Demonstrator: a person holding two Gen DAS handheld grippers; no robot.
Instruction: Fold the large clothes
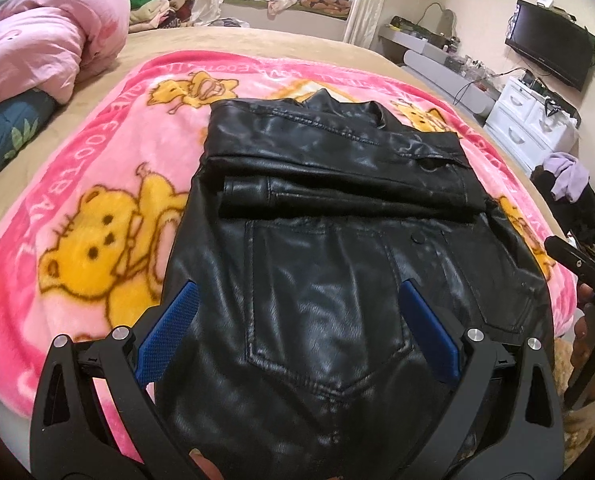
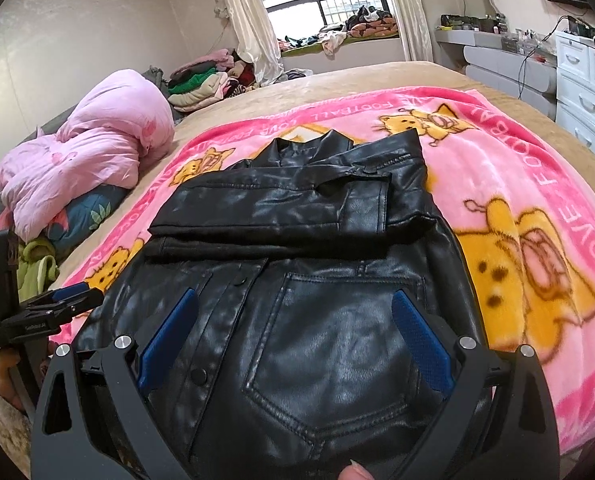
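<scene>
A black leather jacket (image 1: 317, 168) (image 2: 297, 200) lies on a pink cartoon blanket (image 1: 97, 168) (image 2: 517, 184) spread over the bed. Its sleeves are folded across the chest, and the collar points away from me. My left gripper (image 1: 297, 292) hovers open over the jacket's near left part, its blue pads wide apart around a pocket. My right gripper (image 2: 293, 298) is open the same way over the near right pocket. Each gripper shows at the edge of the other's view: the right gripper (image 1: 577, 268) and the left gripper (image 2: 57, 300). The jacket's near hem is hidden below both cameras.
A bundled pink quilt (image 1: 37, 32) (image 2: 89, 152) sits on the bed's far left, over a dark leaf-print pillow (image 1: 9, 132). Piled clothes (image 2: 201, 80) lie behind it. White drawers (image 1: 529, 116) (image 2: 589, 92) and a wall TV (image 1: 553, 44) stand to the right.
</scene>
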